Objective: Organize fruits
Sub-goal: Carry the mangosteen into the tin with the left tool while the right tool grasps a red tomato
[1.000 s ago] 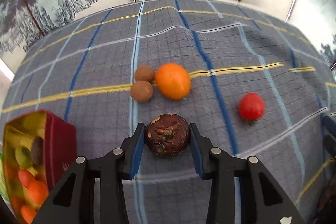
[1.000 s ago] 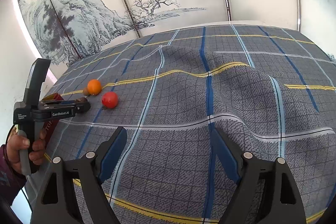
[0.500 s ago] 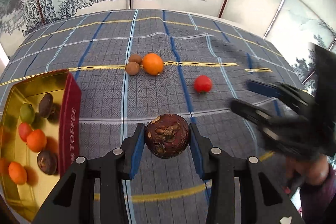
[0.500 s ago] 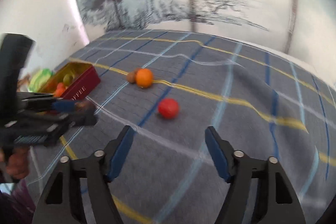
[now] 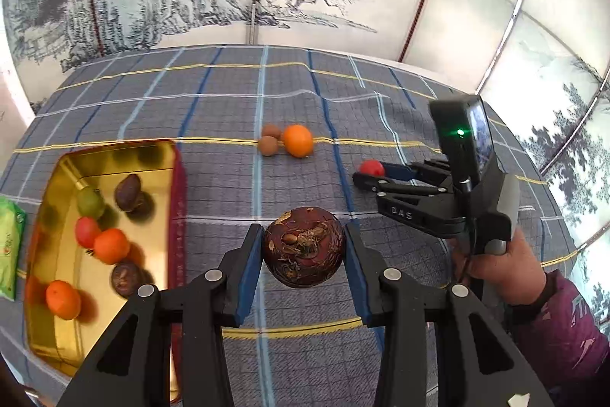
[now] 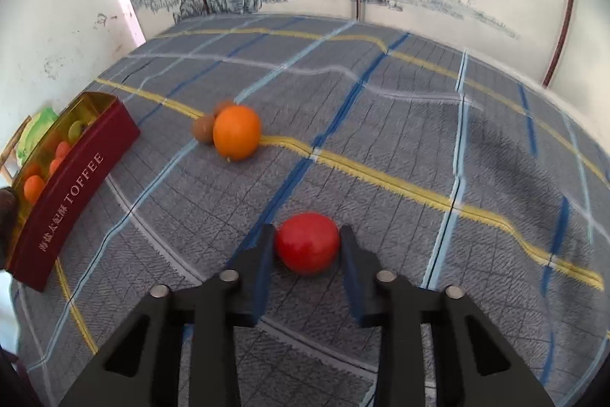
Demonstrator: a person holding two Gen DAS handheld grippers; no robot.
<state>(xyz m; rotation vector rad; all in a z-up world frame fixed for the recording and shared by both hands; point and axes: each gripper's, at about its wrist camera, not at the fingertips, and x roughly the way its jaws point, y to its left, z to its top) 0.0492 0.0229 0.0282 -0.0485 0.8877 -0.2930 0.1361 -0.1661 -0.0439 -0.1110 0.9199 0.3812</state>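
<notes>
- The tin sat at the left on the cloth. It already held some fruit: a green one, two or three orange ones, a small red one and some dark ones. That part looked done.
- The left gripper held a dark round fruit tight between its blue pads. The fruit was up off the cloth, just right of the tin and not over it yet. I think it was on its way to the tin.
- The right gripper had its fingers close on both sides of the red fruit. The jaws had just been closing, with the red fruit between them. The pads looked to be touching it, so I judged it was grabbed. The red fruit lay low by the cloth; I could not tell if it was lifted.
- An orange and two little brown fruits lay on the cloth, touching each other. They were well apart from the tin.
- So two fruits were in the grippers and three more were left to pick up. The job looked more than half done.
</notes>
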